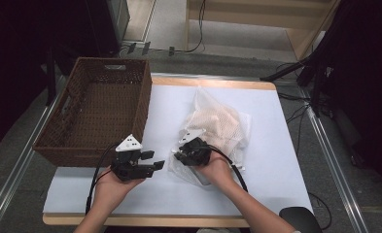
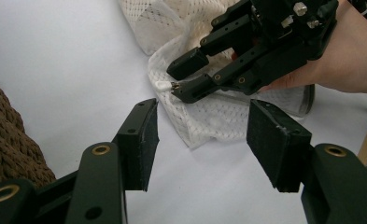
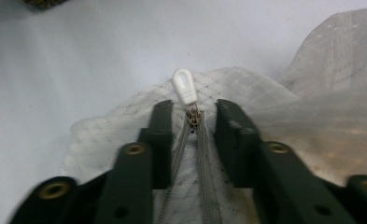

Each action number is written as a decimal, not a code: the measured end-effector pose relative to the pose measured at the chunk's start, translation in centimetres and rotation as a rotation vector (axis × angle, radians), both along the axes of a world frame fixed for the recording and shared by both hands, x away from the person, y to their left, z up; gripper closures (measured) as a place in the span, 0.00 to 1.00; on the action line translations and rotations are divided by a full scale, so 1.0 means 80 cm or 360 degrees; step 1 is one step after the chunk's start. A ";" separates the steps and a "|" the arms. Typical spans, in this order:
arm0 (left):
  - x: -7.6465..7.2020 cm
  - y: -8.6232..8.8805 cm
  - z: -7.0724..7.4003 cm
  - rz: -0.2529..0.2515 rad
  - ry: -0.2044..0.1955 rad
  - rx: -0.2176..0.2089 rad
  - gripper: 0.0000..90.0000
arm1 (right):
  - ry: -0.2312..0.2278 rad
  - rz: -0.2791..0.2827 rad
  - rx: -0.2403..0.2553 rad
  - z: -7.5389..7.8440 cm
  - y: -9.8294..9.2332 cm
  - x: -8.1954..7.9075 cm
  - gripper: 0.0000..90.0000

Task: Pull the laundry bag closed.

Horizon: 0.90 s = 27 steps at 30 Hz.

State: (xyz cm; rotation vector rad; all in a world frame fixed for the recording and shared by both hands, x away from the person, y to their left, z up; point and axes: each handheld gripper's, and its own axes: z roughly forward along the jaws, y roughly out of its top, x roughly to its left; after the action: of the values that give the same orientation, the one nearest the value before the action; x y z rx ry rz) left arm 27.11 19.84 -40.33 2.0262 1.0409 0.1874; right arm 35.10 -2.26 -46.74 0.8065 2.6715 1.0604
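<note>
A white mesh laundry bag (image 1: 222,124) with pale cloth inside lies on the white tabletop (image 1: 271,160), right of the middle. Its grey zipper ends in a white pull tab (image 3: 185,87). My right gripper (image 3: 194,109) straddles the zipper at the slider; a small gap shows on each side, so the pads do not press. In the left gripper view the right gripper (image 2: 181,74) points at the bag's corner (image 2: 209,116). My left gripper (image 1: 153,160) hovers just left of the bag, open and empty, and the left gripper (image 2: 202,126) faces the bag's edge.
A dark brown wicker basket (image 1: 142,104) stands empty at the table's left, overhanging the edge, and the basket wall (image 2: 8,135) is close beside my left gripper. Cables trail from both grippers toward the front edge. Metal rails run along both sides of the table.
</note>
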 end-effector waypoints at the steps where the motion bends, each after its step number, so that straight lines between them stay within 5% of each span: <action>1: 0.000 0.000 0.000 0.0001 0.0000 -0.0001 0.49 | 0.0029 -0.0011 0.0013 0.000 0.000 -0.001 0.90; 5: 0.000 0.000 0.000 0.0000 0.0000 0.0000 0.49 | 0.0104 -0.0028 0.0044 0.001 -0.002 0.002 0.94; 6: 0.000 0.000 0.000 0.0000 0.0001 0.0000 0.49 | 0.0145 -0.0034 0.0055 0.002 -0.003 0.004 0.95; 7: 0.000 0.000 0.000 -0.0001 0.0002 -0.0001 0.49 | 0.0277 -0.0031 0.0100 0.004 -0.006 0.009 0.95; 10: 0.000 -0.001 0.000 0.0001 0.0004 -0.0005 0.49 | 0.0345 -0.0019 0.0144 0.006 -0.007 0.009 0.95; 19: -0.002 -0.004 -0.001 -0.0013 0.0018 0.0007 0.49 | 0.0252 0.0086 0.0255 0.040 -0.004 -0.010 0.95; 27: 0.005 -0.016 -0.008 -0.0030 0.0038 0.0005 0.49 | 0.0149 0.0106 0.0279 0.062 -0.014 -0.019 0.95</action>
State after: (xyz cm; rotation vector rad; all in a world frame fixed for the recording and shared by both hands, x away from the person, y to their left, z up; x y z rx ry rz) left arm 27.50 18.53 -40.95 2.0449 1.0369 0.1555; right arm 33.55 -3.42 -41.80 0.8210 2.7286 1.3200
